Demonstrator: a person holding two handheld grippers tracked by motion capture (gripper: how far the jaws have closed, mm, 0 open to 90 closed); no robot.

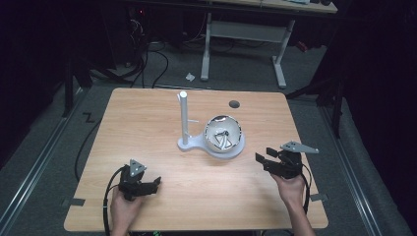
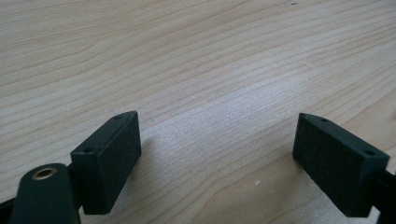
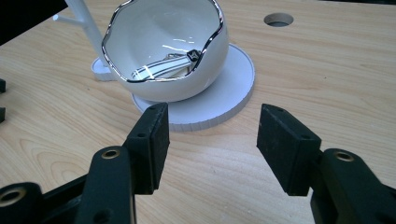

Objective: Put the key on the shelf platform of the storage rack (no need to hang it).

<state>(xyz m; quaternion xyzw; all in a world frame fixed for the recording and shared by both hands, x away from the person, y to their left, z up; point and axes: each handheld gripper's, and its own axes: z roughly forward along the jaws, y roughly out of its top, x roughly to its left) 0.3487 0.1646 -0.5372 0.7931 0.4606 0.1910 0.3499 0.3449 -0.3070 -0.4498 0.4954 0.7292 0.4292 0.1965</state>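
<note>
A white bowl (image 1: 223,133) (image 3: 168,51) with a wavy silver rim stands on the round base of a white stand (image 1: 235,149) (image 3: 224,98) in the middle of the table. A thin white post (image 1: 183,118) (image 3: 84,18) rises from the stand's left end. Inside the bowl lies a shiny metal piece (image 1: 224,139) (image 3: 163,67). My right gripper (image 1: 263,158) (image 3: 212,140) is open, a short way right of the stand and pointing at it. My left gripper (image 1: 156,183) (image 2: 217,158) is open low over bare wood near the front left.
The wooden table (image 1: 147,128) has a round cable hole (image 1: 234,104) (image 3: 278,19) behind the bowl. Beyond its far edge stand a white desk frame (image 1: 243,37) and loose cables on the floor. Metal rails run along both sides.
</note>
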